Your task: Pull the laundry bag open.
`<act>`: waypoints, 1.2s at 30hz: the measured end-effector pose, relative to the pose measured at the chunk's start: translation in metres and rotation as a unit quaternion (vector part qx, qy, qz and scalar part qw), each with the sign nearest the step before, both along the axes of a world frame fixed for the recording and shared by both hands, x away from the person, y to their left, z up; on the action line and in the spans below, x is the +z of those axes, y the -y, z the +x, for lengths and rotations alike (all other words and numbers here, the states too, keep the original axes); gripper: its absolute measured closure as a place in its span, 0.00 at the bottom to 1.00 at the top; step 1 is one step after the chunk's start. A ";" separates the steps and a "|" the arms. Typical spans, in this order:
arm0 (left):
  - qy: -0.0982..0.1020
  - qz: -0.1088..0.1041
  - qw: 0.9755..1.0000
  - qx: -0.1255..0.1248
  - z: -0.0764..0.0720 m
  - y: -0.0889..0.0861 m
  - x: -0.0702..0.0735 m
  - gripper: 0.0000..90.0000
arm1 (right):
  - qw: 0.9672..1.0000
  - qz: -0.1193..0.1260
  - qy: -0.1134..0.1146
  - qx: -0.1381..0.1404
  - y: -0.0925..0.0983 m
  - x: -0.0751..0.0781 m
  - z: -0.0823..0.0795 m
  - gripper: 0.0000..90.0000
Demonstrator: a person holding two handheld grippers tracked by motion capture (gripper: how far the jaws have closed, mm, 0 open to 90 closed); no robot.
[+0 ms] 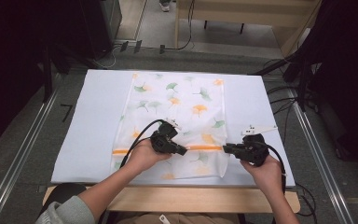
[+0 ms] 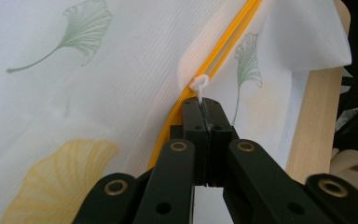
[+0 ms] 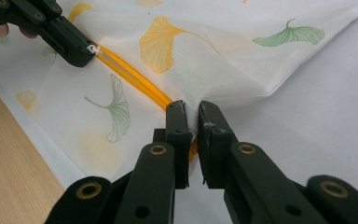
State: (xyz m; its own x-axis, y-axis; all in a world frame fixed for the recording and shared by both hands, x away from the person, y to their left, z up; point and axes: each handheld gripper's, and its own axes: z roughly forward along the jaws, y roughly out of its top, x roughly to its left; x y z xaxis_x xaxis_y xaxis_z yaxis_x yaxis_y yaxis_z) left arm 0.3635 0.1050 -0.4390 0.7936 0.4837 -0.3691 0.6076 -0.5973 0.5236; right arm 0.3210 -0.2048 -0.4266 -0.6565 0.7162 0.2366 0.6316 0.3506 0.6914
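A white mesh bag (image 1: 177, 107) printed with green and yellow ginkgo leaves lies flat on the table, with an orange zipper (image 1: 205, 148) running across its near end. My left gripper (image 2: 205, 105) is shut on the small white zipper pull (image 2: 199, 84), about midway along the zipper (image 2: 228, 42). In the high view it (image 1: 184, 151) points right. My right gripper (image 3: 193, 114) is shut on a pinch of bag fabric at the right end of the zipper (image 3: 135, 77). The right gripper view also shows the left gripper (image 3: 86, 51) farther along the zipper.
A white sheet (image 1: 84, 126) covers the tabletop, and a strip of bare wood (image 1: 191, 198) runs along its near edge. Metal rails (image 1: 25, 144) flank the table on both sides. Cables (image 1: 279, 100) lie on the floor at the right.
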 end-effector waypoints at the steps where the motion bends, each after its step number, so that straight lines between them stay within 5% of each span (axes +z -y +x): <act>1: 0.000 -0.002 1.000 0.002 0.000 -0.001 0.000 1.00 | 1.000 0.000 -0.001 0.001 0.000 0.000 0.000 0.95; 24: -0.002 -0.014 1.000 0.003 0.000 -0.002 -0.003 1.00 | 1.000 -0.003 -0.001 0.003 -0.001 -0.001 0.001 0.94; 36: -0.008 -0.008 1.000 0.013 0.004 -0.020 -0.001 1.00 | 1.000 -0.003 -0.005 0.005 -0.001 -0.001 0.001 0.94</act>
State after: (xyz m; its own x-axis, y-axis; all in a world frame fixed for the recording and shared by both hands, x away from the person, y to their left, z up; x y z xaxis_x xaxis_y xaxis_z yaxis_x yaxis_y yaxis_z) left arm 0.3675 0.1250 -0.4403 0.7751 0.4969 -0.3902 0.6308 -0.5729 0.5233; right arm 0.3221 -0.2042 -0.4272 -0.6618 0.7107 0.2387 0.6343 0.3611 0.6835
